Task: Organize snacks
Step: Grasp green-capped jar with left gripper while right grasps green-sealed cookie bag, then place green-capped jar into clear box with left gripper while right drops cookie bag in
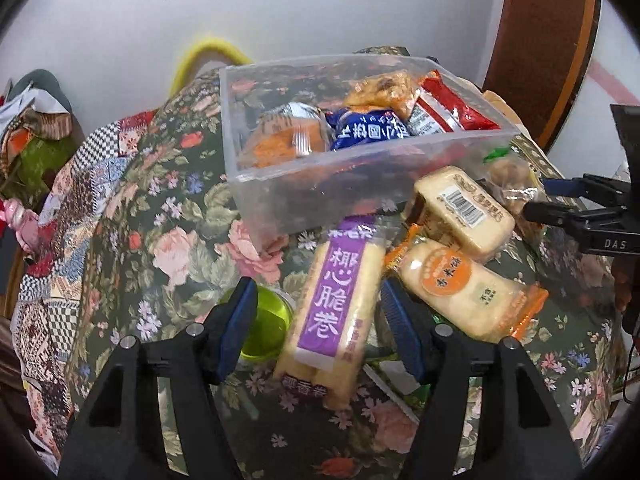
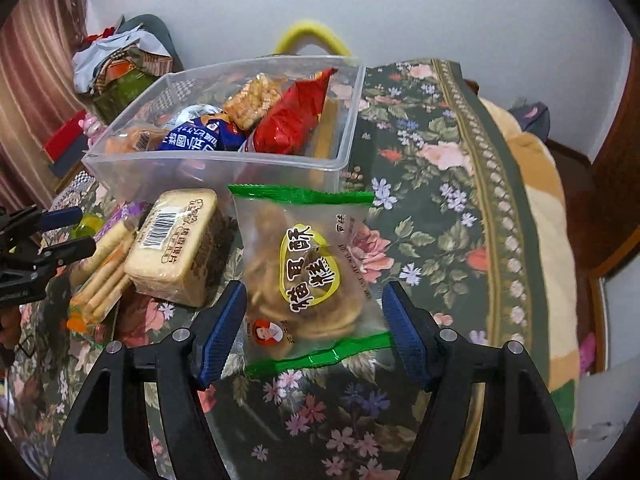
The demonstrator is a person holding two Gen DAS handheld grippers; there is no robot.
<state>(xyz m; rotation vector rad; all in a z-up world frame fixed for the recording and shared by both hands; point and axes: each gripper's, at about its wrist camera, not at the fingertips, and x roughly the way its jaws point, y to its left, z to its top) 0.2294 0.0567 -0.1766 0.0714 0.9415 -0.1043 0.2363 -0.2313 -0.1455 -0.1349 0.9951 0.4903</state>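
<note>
A clear plastic bin (image 1: 248,152) (image 2: 224,170) stands on the floral cloth and holds several snack packs, among them a blue pack (image 1: 368,130) and a red pack (image 2: 294,116). My left gripper (image 1: 320,320) is open, its fingers either side of a purple-labelled roll pack (image 1: 334,312) lying on the cloth. My right gripper (image 2: 314,320) is open, its fingers either side of a green-edged clear bag of round crisps (image 2: 308,272). A cream cracker pack with a barcode (image 1: 460,208) (image 2: 176,248) lies between them. An orange-labelled pack (image 1: 460,292) lies beside it.
A green jelly cup (image 1: 268,324) sits by my left gripper's left finger. The cloth-covered surface (image 2: 440,168) drops off at right to a beige blanket (image 2: 532,184). Piled bags and cloth lie at far left (image 1: 36,132). A yellow handle (image 2: 312,36) rises behind the bin.
</note>
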